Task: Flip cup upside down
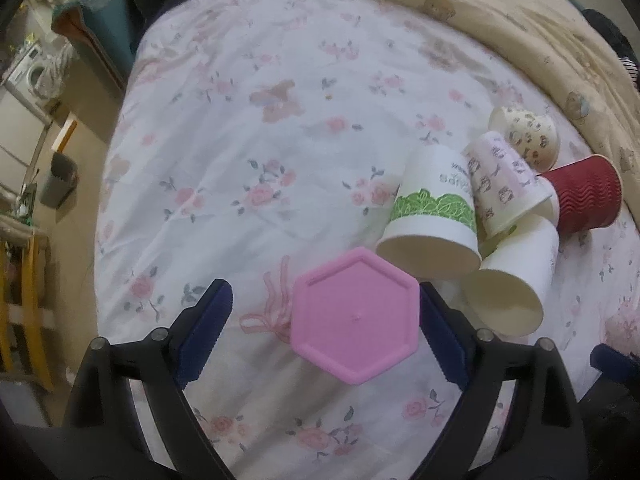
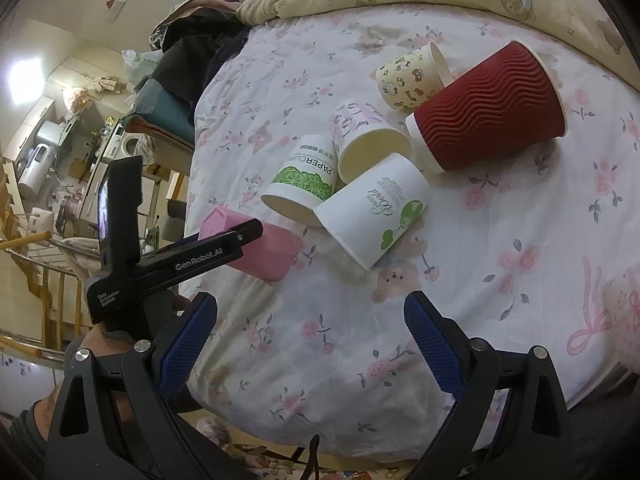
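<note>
On the bed (image 1: 260, 128), at about 6 o'clock in the left wrist view, sits the pink cup (image 1: 355, 314). It has six flat sides, and its flat bottom faces up at the camera, so it looks like it is already upside down. The left gripper (image 1: 326, 330) has its two blue fingers (image 1: 206, 330) spread apart around the cup. The right one seems to touch the cup's edge, and the left one has a gap.

In the right wrist view the cup (image 2: 264, 250) is at 9 o'clock, with the left gripper (image 2: 224, 248) reaching over it. The right gripper (image 2: 310, 346) is wide apart and holds nothing.

I think the flip is nearly done. To do it well, lift the left gripper straight up and away, so the light cup does not tip over on the soft sheet.

A pile of paper cups lies on its side at 3 o'clock: a green leaf one (image 1: 434, 216), a plain white one (image 1: 512, 284), and a dark red wavy one (image 1: 582, 196). Do not bump them.
</note>
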